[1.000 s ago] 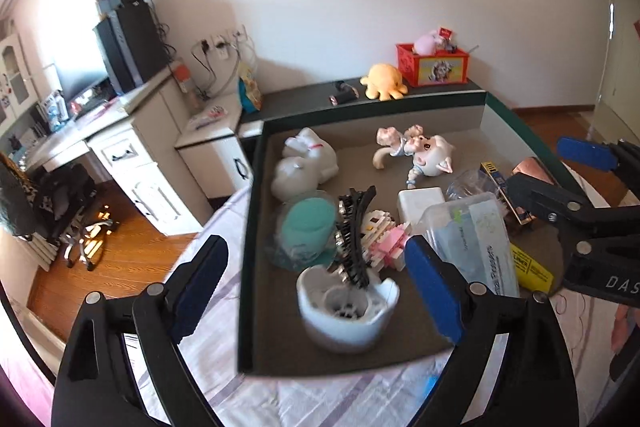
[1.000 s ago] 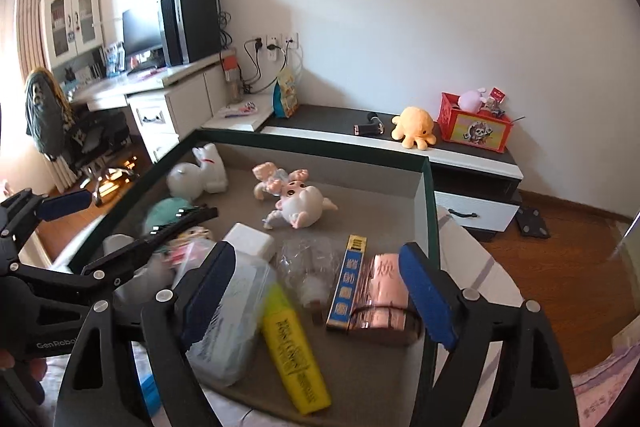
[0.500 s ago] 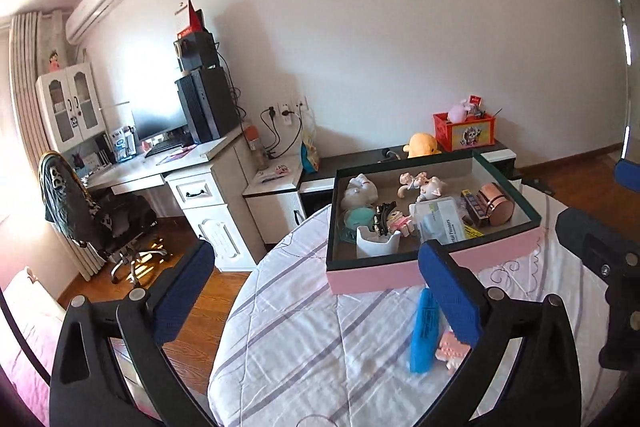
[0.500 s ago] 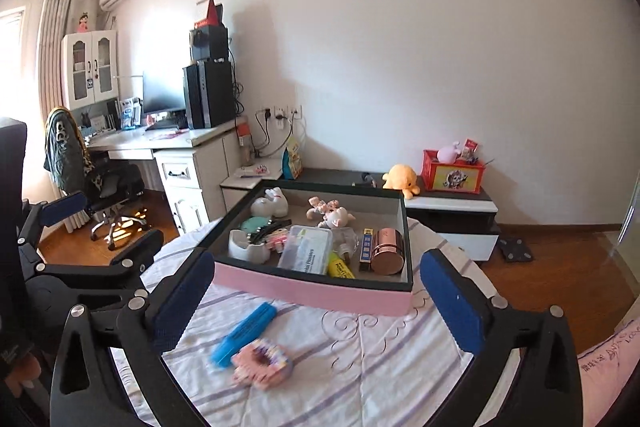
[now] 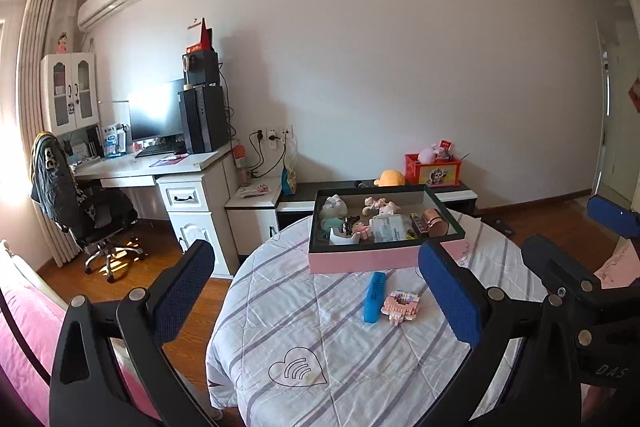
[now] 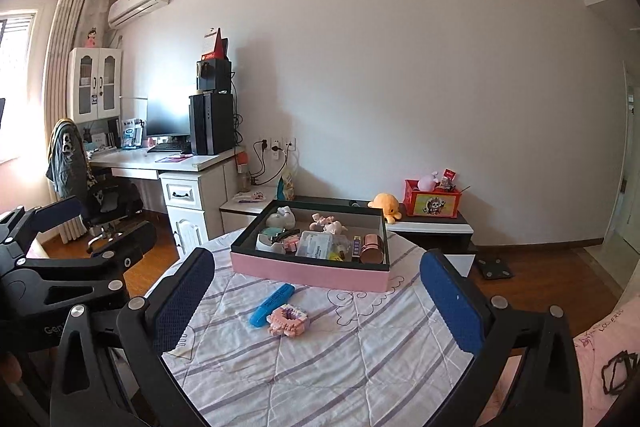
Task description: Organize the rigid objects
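left hand-held gripper (image 5: 316,291) and right hand-held gripper (image 6: 316,297): both spread wide, empty | blue marker (image 6: 272,304) touching pink block toy (image 6: 289,319) on near bench (image 6: 320,367), box (image 6: 308,273) behind | risk: grabbing one nudges the other (they touch)

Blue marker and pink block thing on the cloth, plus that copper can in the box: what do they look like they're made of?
Blue marker: likely plastic, smooth with a slight sheen.
Pink block model: apparently small plastic bricks, studded surface.
Copper can: looks metal or metallic-coated, with bright reflections; which one is unclear.
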Motion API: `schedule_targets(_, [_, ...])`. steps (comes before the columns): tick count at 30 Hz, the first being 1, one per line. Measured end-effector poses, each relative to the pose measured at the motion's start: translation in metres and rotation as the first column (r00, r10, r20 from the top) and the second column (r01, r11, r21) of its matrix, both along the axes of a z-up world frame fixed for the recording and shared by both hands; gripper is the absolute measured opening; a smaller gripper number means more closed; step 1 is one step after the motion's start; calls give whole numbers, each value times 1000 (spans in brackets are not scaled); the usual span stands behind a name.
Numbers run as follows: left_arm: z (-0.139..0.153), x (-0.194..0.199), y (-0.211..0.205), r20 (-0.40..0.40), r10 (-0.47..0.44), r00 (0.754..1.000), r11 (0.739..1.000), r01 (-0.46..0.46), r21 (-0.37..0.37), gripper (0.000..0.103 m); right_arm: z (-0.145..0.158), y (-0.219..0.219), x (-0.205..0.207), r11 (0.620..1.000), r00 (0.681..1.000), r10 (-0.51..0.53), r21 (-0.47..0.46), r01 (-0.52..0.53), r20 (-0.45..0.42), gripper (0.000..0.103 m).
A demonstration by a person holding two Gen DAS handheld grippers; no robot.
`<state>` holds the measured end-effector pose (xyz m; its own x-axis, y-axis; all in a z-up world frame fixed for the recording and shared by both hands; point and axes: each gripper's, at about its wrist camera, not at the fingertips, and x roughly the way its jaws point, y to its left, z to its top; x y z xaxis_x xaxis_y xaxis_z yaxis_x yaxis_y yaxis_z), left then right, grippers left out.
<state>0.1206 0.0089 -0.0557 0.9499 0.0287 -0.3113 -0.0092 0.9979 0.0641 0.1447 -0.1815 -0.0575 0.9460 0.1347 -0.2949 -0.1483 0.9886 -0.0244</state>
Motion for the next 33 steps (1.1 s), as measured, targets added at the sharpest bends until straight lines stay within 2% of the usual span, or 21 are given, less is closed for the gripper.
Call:
schedule_targets(7, [17, -40, 5, 61, -1, 998, 1000, 3, -24, 103, 17, 6, -38, 1000, 998, -2, -11, 3, 60, 103])
schedule_targets(11, [24, -50, 5, 75, -5, 997, 1000, 7, -26, 103, 23, 6, -50, 1000, 997, -7, -15, 8, 83, 103])
schedule_targets(33, [19, -44, -1, 44, -43, 998, 998, 44, -36, 103, 22, 2, -54, 999, 998, -42, -21, 44, 56, 103])
